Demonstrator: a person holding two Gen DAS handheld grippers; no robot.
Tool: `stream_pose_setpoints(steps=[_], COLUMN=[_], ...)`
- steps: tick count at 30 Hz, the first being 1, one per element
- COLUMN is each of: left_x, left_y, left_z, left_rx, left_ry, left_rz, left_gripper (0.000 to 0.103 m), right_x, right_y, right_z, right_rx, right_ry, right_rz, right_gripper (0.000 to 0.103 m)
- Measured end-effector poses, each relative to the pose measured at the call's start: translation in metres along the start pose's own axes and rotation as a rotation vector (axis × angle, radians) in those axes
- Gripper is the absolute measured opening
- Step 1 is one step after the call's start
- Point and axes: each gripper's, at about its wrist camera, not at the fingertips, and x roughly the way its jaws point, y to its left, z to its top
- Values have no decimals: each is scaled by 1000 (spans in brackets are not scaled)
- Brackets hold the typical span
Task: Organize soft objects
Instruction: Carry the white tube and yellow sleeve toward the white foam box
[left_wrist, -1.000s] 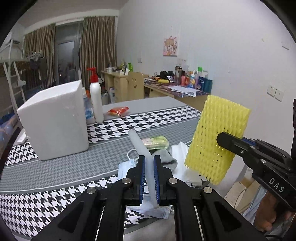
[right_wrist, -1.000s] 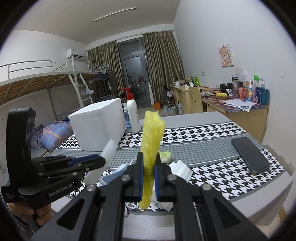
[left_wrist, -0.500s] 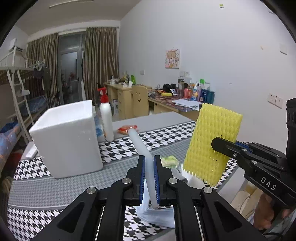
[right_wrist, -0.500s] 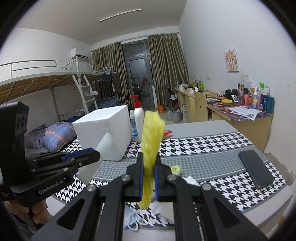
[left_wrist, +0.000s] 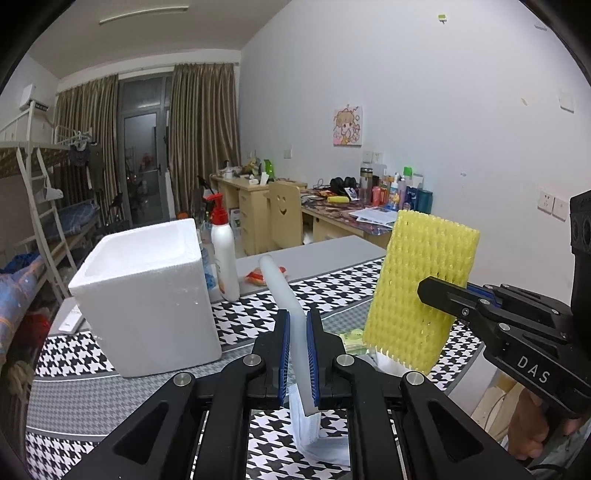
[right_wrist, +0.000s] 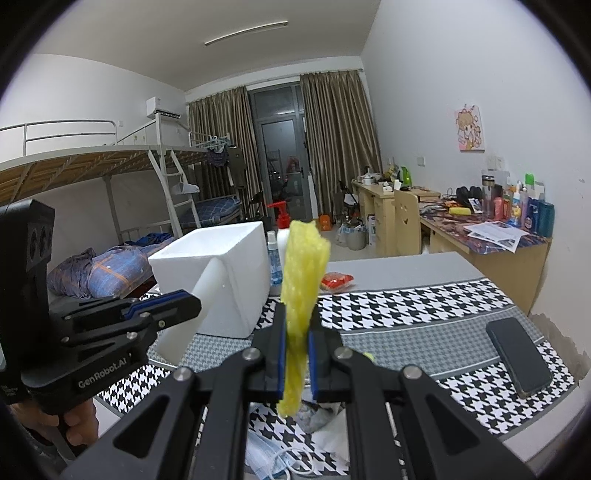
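Table (left_wrist: 332, 254), covered by a black-and-white houndstooth cloth with grey bands, carrying all loose items. White foam box (left_wrist: 147, 295), open-topped, standing on the table's left part, beyond and to the left of both grippers. Yellow foam net (left_wrist: 421, 291), a flat mesh sheet with a honeycomb texture, held upright above the table's near edge; in the right wrist view it appears edge-on as a narrow strip rising between the pads. Right gripper (right_wrist: 296, 354), clenched on the lower part of the yellow foam net, most of the sheet projecting above the fingers. White foam tube (left_wrist: 284, 295), smooth, round and slightly bent, slanting up and away over the cloth. Left gripper (left_wrist: 298, 356), clamped on the white foam tube near its lower end; the tube's upper end points toward the foam box and the white pump bottle (left_wrist: 224, 254). Black phone (right_wrist: 519, 356), lying flat on the cloth at right. Face mask (right_wrist: 275, 459), pale blue, lying with white tissue on the near edge below the grippers.
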Motion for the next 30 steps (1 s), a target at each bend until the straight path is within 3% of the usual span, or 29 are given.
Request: stream_pose_setpoints(steps=[18, 30], left_x=[6, 19], left_y=[31, 33], left_z=[22, 45], left_rx=[23, 8], left_ry=[-5, -37], left_rz=[-16, 4], left_gripper=[10, 10], right_x=[18, 25], right_y=[19, 16], right_z=[19, 31], right_rx=[9, 8], right_ry=[-10, -22], right_rz=[-56, -27], right_gripper=[12, 13])
